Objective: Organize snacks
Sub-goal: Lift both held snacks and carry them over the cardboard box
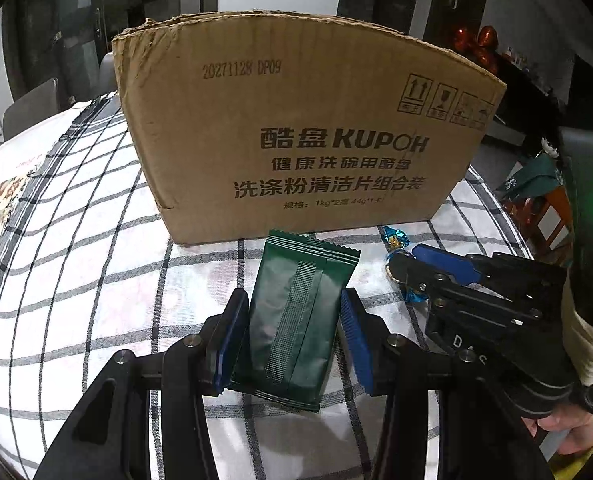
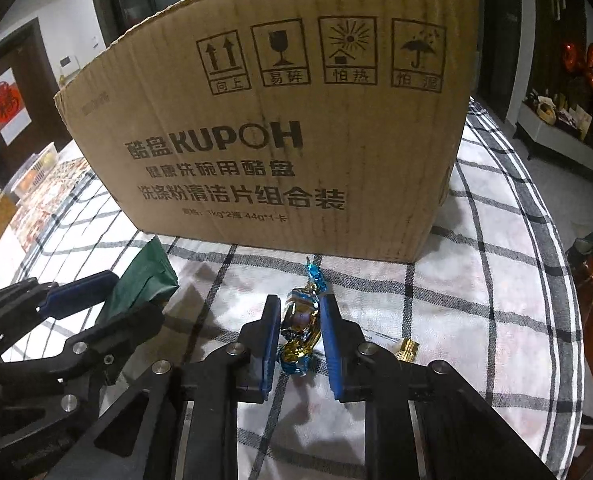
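A dark green foil snack packet [image 1: 292, 320] is pinched between the blue pads of the left gripper [image 1: 294, 308]. A blue-and-gold wrapped candy [image 2: 300, 324] is clamped by the right gripper [image 2: 298, 316]. Both are held just before the brown corrugated cardboard box [image 1: 296, 128] on the checked white tablecloth [image 1: 76, 260].

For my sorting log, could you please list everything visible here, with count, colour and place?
Cardboard box: one, brown with black print, standing on the table behind the snacks.
Green packet: one, dark green, between the pads of the left tongs, in front of the box.
Wrapped candy: one, blue and gold foil, between the pads of the right tongs.
Gold wrapper: one small gold piece on the cloth beside the right tongs; what it is cannot be told.
Tablecloth: one, white with black checks, covering the table.
Left tongs: black with blue pads, around the packet.
Right tongs: black with blue pads, around the candy.
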`<state>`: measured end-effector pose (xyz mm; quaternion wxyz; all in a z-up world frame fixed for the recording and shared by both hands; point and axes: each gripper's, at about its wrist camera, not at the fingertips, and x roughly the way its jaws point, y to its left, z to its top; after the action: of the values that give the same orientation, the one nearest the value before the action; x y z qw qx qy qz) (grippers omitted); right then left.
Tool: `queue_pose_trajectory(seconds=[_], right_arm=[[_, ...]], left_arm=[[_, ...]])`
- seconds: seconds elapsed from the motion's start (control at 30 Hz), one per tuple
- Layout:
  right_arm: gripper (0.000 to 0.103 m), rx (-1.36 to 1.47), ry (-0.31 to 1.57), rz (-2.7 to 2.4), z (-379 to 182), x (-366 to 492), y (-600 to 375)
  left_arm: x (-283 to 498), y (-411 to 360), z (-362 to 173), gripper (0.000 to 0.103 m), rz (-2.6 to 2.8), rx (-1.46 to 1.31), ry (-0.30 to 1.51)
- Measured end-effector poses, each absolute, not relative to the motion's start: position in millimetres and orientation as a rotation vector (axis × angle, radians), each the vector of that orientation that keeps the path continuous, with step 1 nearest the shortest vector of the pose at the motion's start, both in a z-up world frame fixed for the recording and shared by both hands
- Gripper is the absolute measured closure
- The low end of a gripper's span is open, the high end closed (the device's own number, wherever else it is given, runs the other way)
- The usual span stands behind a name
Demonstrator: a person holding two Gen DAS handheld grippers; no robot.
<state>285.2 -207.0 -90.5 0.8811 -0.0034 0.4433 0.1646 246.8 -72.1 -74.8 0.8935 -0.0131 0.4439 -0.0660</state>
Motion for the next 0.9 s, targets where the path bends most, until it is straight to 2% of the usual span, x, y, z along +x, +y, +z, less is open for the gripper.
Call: queue_pose_trajectory(seconds=[0.4,0.9], right_arm=[[0.083,0.001,0.846,0.359,-60,250,-207],[0.083,0.063,0.686,0.363,9,213,-222]], left_arm=[[227,-69,-55,0.057,-0.149,-0.043,0.885],[199,-69,9,0.057,-0.202,-0.025,0.769]])
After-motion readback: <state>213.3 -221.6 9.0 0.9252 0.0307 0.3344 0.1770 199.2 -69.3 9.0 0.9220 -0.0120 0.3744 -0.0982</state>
